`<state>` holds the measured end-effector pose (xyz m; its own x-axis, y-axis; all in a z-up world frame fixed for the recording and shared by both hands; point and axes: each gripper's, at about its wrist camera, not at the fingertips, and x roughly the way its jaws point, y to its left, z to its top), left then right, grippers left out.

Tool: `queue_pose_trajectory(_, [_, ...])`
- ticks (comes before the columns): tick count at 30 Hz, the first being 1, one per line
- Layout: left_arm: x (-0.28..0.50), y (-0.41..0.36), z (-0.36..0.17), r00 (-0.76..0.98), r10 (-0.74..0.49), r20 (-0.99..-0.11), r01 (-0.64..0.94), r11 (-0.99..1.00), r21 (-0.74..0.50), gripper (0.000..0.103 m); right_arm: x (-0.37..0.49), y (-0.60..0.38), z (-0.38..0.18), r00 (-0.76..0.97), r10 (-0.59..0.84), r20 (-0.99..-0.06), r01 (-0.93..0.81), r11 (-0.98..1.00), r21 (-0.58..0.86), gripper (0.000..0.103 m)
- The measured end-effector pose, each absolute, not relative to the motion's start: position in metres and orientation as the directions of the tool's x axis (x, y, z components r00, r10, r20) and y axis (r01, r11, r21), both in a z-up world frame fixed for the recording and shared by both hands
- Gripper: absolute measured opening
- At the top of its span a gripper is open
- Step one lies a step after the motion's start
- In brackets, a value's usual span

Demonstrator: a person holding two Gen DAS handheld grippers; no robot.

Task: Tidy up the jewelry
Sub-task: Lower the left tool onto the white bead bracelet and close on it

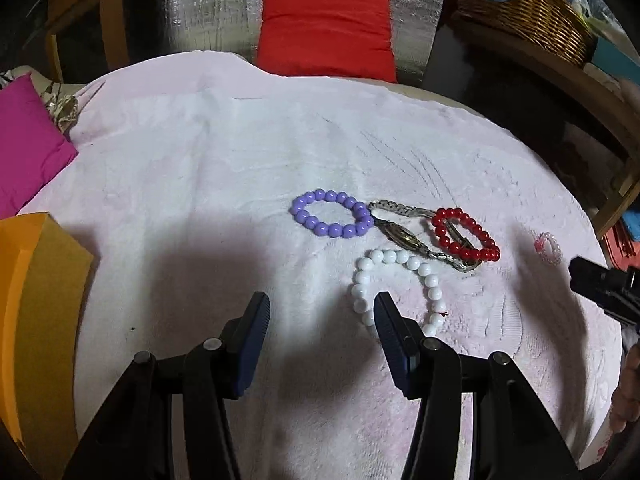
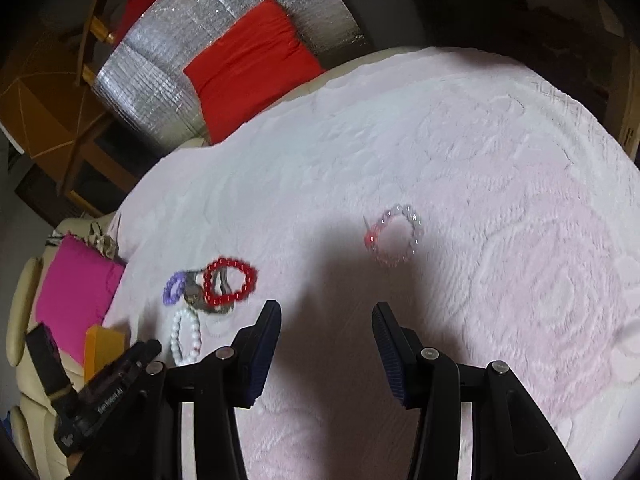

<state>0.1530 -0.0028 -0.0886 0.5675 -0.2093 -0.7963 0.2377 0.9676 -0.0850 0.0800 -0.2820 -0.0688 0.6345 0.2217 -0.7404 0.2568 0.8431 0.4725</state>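
On a pale pink towel (image 1: 224,152) lie a purple bead bracelet (image 1: 332,213), a metal wristwatch (image 1: 408,236), a red bead bracelet (image 1: 466,234) overlapping the watch band, and a white bead bracelet (image 1: 396,286). A small clear pink bead bracelet (image 2: 394,236) lies apart, ahead of my right gripper (image 2: 326,308). My left gripper (image 1: 320,298) hovers open just short of the white bracelet, its right finger (image 1: 390,320) covering part of the loop. Both grippers are open, with nothing between their fingers. The right gripper's tip (image 1: 600,288) shows at the left wrist view's right edge.
An orange box (image 1: 36,304) sits at the towel's left edge beside a magenta cushion (image 1: 28,140). A red cushion (image 1: 326,34) and a silver foil mat (image 1: 208,12) lie beyond the far edge. A wicker basket (image 1: 528,8) stands at the back right.
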Motion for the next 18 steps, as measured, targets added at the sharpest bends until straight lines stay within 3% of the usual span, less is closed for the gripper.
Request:
queue_pose_trajectory(6, [0.160, -0.016, -0.092, 0.558, -0.233, -0.797, 0.271, 0.958, -0.090, 0.048, 0.107, -0.258, -0.080, 0.601, 0.329, -0.728, 0.192, 0.825, 0.532, 0.052])
queue_pose_trajectory(13, [0.159, -0.013, -0.095, 0.535, -0.266, -0.802, 0.301, 0.947, -0.113, 0.026, 0.132, -0.241, -0.088, 0.602, 0.333, -0.725, 0.217, 0.807, 0.550, 0.052])
queue_pose_trajectory(18, [0.162, -0.012, -0.094, 0.542, -0.296, -0.787, 0.312, 0.940, -0.140, 0.026, 0.148, -0.233, -0.094, 0.606, 0.263, -0.751, 0.256, 0.829, 0.497, 0.048])
